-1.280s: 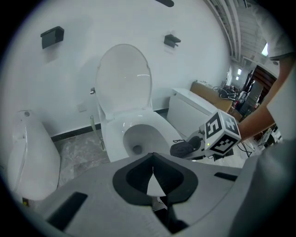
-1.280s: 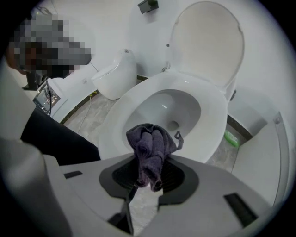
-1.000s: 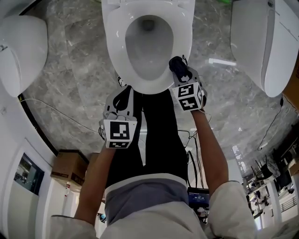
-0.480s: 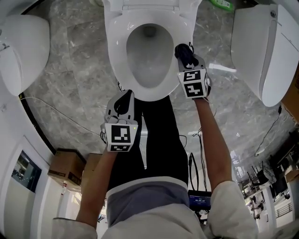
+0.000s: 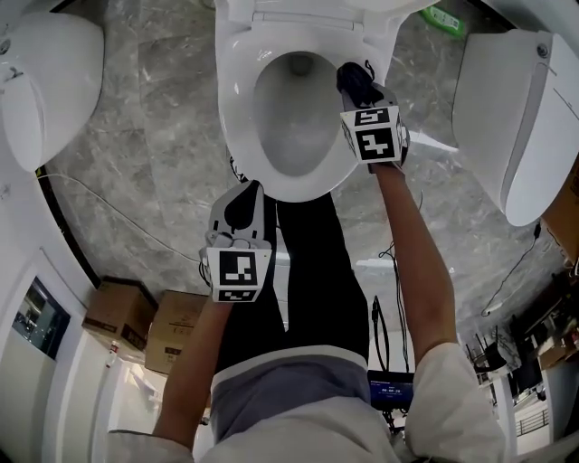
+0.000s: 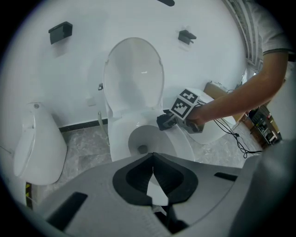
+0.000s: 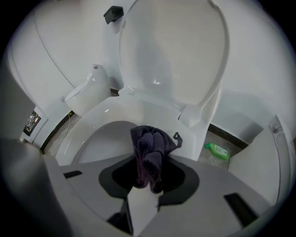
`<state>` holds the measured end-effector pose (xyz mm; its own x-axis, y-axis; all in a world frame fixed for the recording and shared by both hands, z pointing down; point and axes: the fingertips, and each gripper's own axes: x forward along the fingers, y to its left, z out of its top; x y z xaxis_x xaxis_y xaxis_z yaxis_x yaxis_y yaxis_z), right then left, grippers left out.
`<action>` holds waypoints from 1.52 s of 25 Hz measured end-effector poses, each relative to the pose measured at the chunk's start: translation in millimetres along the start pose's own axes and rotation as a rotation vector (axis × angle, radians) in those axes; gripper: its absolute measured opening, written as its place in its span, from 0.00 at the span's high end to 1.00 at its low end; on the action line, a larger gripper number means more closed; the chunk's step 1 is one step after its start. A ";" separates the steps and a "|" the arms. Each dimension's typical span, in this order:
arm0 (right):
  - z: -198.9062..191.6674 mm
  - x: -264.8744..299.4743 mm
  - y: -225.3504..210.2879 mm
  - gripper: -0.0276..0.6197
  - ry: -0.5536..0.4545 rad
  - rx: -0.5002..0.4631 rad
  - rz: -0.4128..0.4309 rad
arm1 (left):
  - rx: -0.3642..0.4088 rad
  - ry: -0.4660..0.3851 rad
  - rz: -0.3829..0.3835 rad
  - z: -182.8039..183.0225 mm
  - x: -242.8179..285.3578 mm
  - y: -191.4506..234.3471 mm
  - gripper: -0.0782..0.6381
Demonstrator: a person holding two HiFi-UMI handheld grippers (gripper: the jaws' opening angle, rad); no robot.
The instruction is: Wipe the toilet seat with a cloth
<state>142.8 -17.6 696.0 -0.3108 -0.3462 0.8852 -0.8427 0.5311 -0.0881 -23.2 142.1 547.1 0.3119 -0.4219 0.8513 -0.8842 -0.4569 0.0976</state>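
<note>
- Toilet seat [image 5: 235, 118]: white oval ring, down flat on the bowl [image 5: 294, 118].
- Cloth [image 7: 149, 150]: dark purple, bunched, pinched in right gripper [image 7: 147, 181], over seat's right rear part.

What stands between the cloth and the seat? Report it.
Nothing visible. The right gripper holds the cloth right over the seat rim, the lid is up, and the shut left gripper hangs clear in front.

Head view: the right gripper [image 5: 357, 86] covers where the cloth [image 7: 149, 148] meets the toilet seat [image 5: 237, 118], so contact can't be told. The top edge cuts the raised lid [image 5: 308, 9], and the side edges clip the left neighbouring toilet [image 5: 45, 81] and right neighbouring toilet [image 5: 511, 127]. The green bottle [image 7: 217, 151] label is too small to read.
</note>
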 end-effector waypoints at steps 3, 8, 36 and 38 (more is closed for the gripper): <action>15.8 11.9 -1.0 0.80 0.002 -0.035 0.008 | -0.025 -0.014 0.014 1.0 -0.4 2.2 0.88; 35.9 30.5 9.0 0.79 0.008 -0.042 0.045 | -0.041 -0.026 0.026 -2.8 -8.3 7.3 0.88; 93.2 -80.3 48.6 0.79 -0.191 0.170 0.092 | -0.204 -0.226 -0.075 71.0 -92.5 54.8 0.88; 97.4 -103.8 51.6 0.79 -0.213 0.169 0.087 | -0.217 -0.240 -0.080 75.3 -105.4 56.1 0.88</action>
<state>88.8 -29.6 555.1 -0.4556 -0.4690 0.7567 -0.8646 0.4356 -0.2505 -79.5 101.9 424.0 0.4333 -0.5755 0.6936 -0.8991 -0.3292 0.2885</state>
